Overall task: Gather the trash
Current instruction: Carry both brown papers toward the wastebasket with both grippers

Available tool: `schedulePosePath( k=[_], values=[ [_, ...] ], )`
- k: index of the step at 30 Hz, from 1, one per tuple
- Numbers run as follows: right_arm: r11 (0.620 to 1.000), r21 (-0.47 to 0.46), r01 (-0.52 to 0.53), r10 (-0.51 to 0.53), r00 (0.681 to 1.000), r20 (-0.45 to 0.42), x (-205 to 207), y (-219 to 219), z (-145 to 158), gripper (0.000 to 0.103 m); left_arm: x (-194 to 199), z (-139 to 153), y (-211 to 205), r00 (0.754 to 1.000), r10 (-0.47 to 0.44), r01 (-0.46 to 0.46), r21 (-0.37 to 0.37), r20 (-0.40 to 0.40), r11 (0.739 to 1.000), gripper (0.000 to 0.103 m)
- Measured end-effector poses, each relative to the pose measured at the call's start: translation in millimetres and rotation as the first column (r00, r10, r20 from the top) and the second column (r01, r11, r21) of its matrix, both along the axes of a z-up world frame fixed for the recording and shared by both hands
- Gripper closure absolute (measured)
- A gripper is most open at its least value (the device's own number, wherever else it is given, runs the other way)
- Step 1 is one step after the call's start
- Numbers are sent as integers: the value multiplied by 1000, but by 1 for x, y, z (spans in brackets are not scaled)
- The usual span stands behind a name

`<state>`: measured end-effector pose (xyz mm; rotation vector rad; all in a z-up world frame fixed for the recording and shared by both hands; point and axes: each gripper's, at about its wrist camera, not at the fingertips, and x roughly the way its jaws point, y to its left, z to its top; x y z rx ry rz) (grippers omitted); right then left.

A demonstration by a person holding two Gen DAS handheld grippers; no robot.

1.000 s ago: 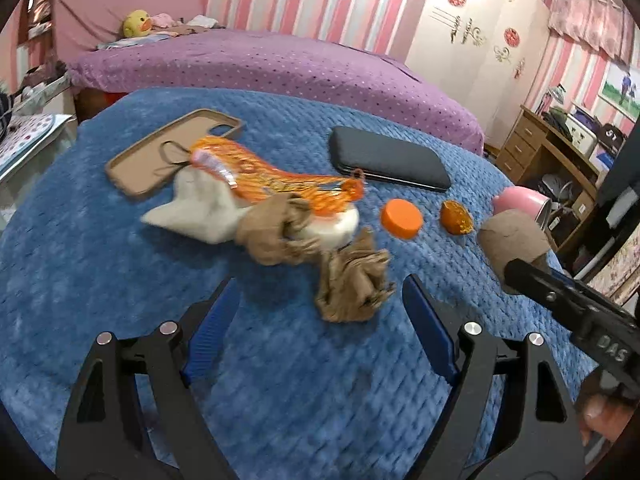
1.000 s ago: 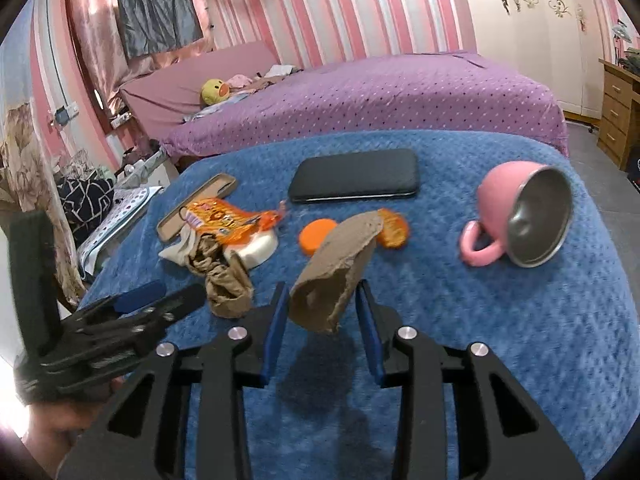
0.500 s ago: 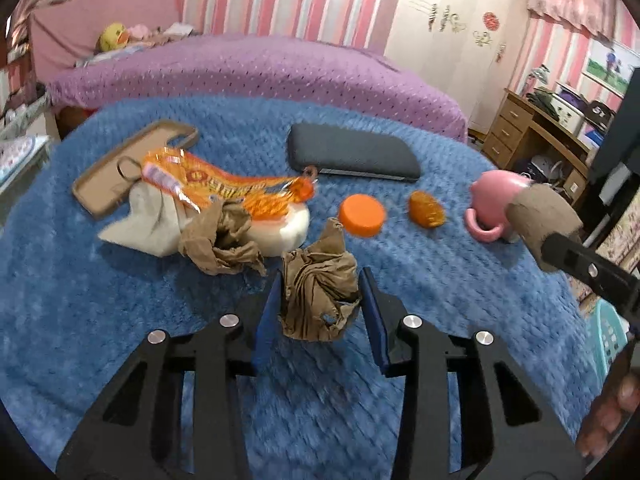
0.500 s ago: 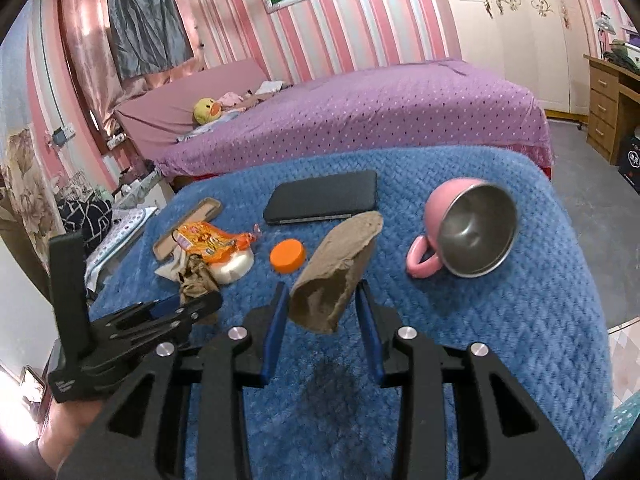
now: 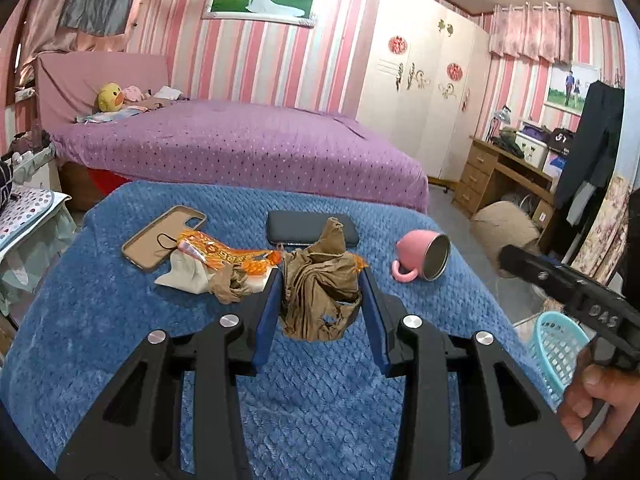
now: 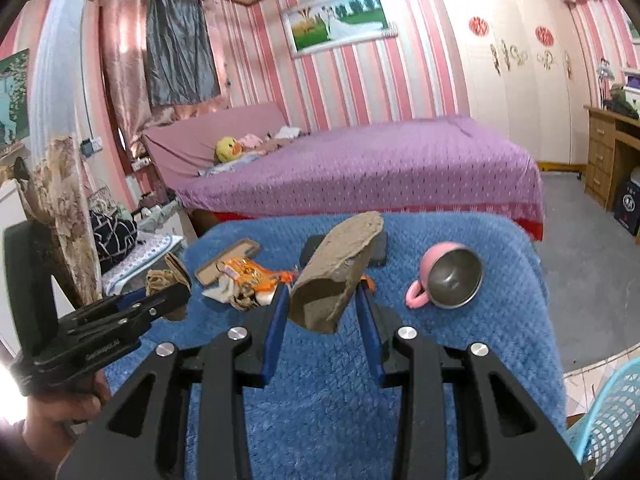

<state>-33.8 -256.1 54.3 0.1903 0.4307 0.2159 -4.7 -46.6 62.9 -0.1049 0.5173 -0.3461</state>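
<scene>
My left gripper (image 5: 321,277) is shut on a crumpled brown paper wad (image 5: 316,292), held above the blue blanket (image 5: 100,320). My right gripper (image 6: 322,292) is shut on a flattened brown cardboard tube (image 6: 340,256), also lifted. On the blanket lie an orange wrapper (image 5: 224,254), a white tissue (image 5: 182,276) and a second brown paper wad (image 5: 230,285). In the left wrist view the right gripper's body (image 5: 580,300) and the tube (image 5: 504,232) show at the right. The right wrist view has the left gripper (image 6: 176,298) at the left, with its wad (image 6: 160,278).
A tan phone case (image 5: 164,238), a black flat case (image 5: 296,226) and a tipped pink mug (image 5: 420,256) lie on the blanket. A teal mesh basket (image 5: 560,344) stands on the floor at the right, below the blanket's edge. A purple bed (image 5: 240,148) is behind.
The left gripper closed on the brown paper wad and lifted it off the blanket. Both grippers rose and drew back; the right kept its cardboard tube.
</scene>
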Motion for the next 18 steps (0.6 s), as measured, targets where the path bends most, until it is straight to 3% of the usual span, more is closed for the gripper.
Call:
schedulePosePath(
  k=[18],
  values=[
    [993, -32, 114, -112, 992, 57, -36, -50, 28, 68, -10, 7, -7, 999, -34, 35, -30, 17, 999, 65]
  ],
)
